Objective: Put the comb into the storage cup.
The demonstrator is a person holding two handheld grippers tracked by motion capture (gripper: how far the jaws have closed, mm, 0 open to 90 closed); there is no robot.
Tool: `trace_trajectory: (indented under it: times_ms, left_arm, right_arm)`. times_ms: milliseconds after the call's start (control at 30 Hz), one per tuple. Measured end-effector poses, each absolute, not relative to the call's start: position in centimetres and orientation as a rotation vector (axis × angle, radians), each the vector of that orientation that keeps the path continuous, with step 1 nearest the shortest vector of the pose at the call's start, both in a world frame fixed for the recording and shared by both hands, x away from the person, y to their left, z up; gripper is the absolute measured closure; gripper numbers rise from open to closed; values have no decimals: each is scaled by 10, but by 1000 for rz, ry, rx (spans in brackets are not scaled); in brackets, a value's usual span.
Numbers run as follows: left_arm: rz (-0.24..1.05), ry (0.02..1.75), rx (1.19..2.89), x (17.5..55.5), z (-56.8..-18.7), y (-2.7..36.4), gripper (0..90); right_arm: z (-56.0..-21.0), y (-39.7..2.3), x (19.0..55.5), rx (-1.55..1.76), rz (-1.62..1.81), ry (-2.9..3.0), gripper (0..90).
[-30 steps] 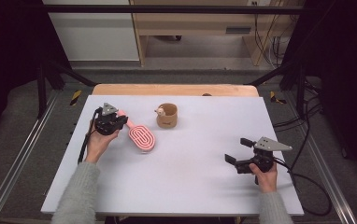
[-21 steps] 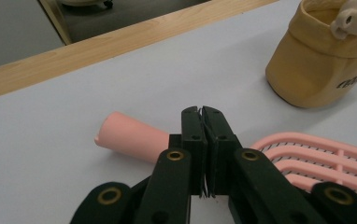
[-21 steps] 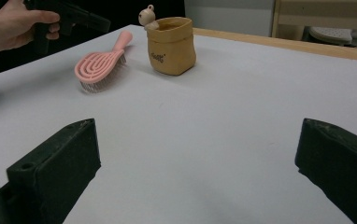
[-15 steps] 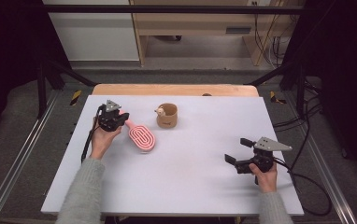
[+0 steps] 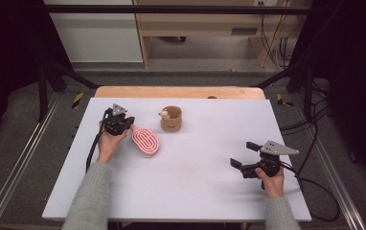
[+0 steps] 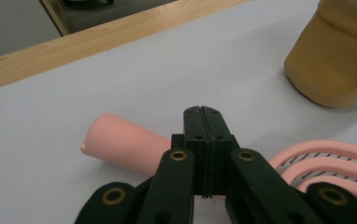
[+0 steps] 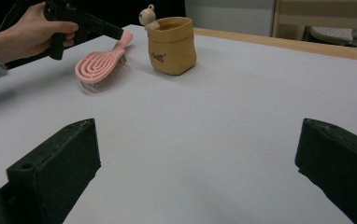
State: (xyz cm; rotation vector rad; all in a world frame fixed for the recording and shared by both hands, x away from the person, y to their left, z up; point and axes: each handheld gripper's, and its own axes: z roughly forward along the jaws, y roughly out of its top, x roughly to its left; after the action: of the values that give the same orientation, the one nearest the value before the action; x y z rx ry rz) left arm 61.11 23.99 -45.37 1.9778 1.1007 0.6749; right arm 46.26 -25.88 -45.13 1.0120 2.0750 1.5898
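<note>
At the left of the grey worktop, the left tongs are clamped on the handle of the pink hairbrush, which lies flat just left of the tan pouch; far right, the right tongs gape wide, gripping nothing

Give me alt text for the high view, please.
The left gripper has its fingers shut on the handle of a pink hairbrush lying on the white table. A tan pouch stands beside it; the right gripper rests open, far right.
</note>
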Motion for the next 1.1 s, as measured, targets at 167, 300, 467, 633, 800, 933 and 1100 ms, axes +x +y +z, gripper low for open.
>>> trace_trajectory:
  times_ms: [167,300,467,633,800,933,1100]
  left_arm:
    - [691,1103,1976,614,-457,239,896]
    - [692,1112,1994,616,-461,240,896]
    - [688,1117,2001,617,-463,242,896]
    - [699,1116,2021,616,-463,242,896]
    - [688,1125,2050,614,-461,245,896]
    - [681,1123,2070,611,-459,245,896]
    - [687,1122,2094,608,-457,247,897]
  right_arm:
    - [-451,-259,462,1013,1592,2074,3]
    - [-451,-259,463,1013,1590,2075,3]
    - [-451,-259,462,1014,1591,2075,3]
    - [-451,-259,462,1011,1591,2075,3]
    - [-451,-259,463,1013,1590,2075,3]
    - [-451,-259,462,1014,1590,2076,3]
    - [-451,-259,463,1013,1590,2077,3]
